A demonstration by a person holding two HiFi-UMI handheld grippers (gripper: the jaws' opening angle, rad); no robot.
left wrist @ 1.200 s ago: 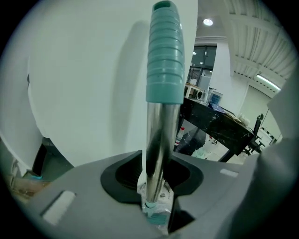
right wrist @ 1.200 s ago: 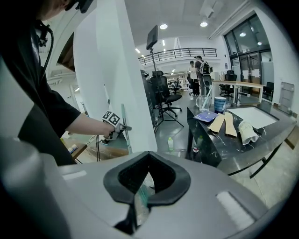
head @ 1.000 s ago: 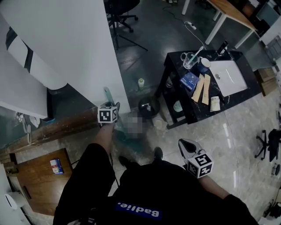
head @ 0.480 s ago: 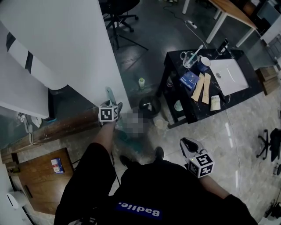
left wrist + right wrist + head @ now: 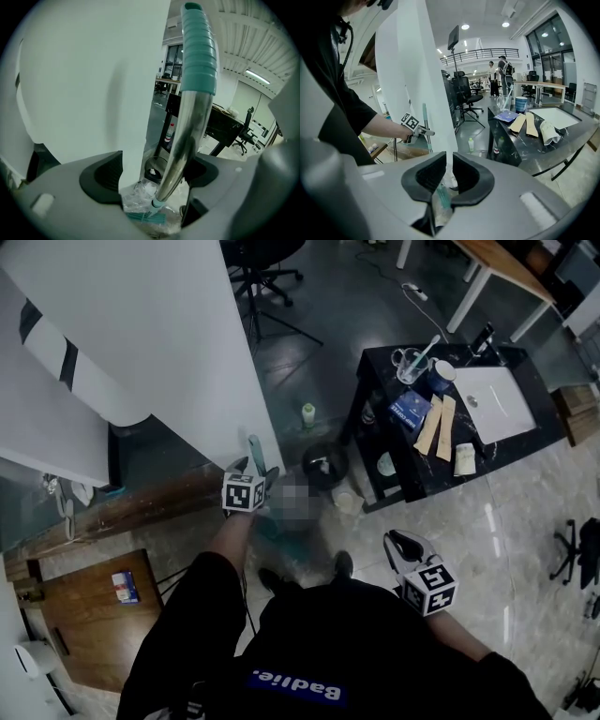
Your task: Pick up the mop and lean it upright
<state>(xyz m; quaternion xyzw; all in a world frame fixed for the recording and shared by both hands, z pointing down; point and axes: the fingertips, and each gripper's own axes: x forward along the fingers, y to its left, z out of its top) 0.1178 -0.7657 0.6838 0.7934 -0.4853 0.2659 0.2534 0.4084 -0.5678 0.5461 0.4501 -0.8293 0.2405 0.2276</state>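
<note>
1. The mop (image 5: 180, 150) stood nearly upright, its teal grip (image 5: 199, 61) at the top and its chrome shaft running down to a teal head (image 5: 145, 216) on the floor, where clear plastic lay around it.
2. The shaft rose close beside the corner edge of the white pillar (image 5: 187, 352); whether it touched the pillar could not be told.
3. The left tongs (image 5: 257, 470) were at the upper part of the shaft. Their jaws had just been opening and stood wide, with the shaft between them, nearer the right jaw and not pinched.
4. The right tongs (image 5: 398, 545) hung low in front of the person's body, well apart from the mop. Their jaws were nearly together, with only a thin slit and nothing between them.
5. A round black bin (image 5: 323, 465) sat on the floor just beside the mop head, between it and a black desk (image 5: 487, 454).
6. The desk carried a white board (image 5: 492, 404), a blue book (image 5: 408, 412), two tan strips (image 5: 439, 427), a clear cup (image 5: 410, 362) and a blue mug (image 5: 439, 376).
7. A small bottle (image 5: 307, 414) stood on the floor near the pillar.
</note>
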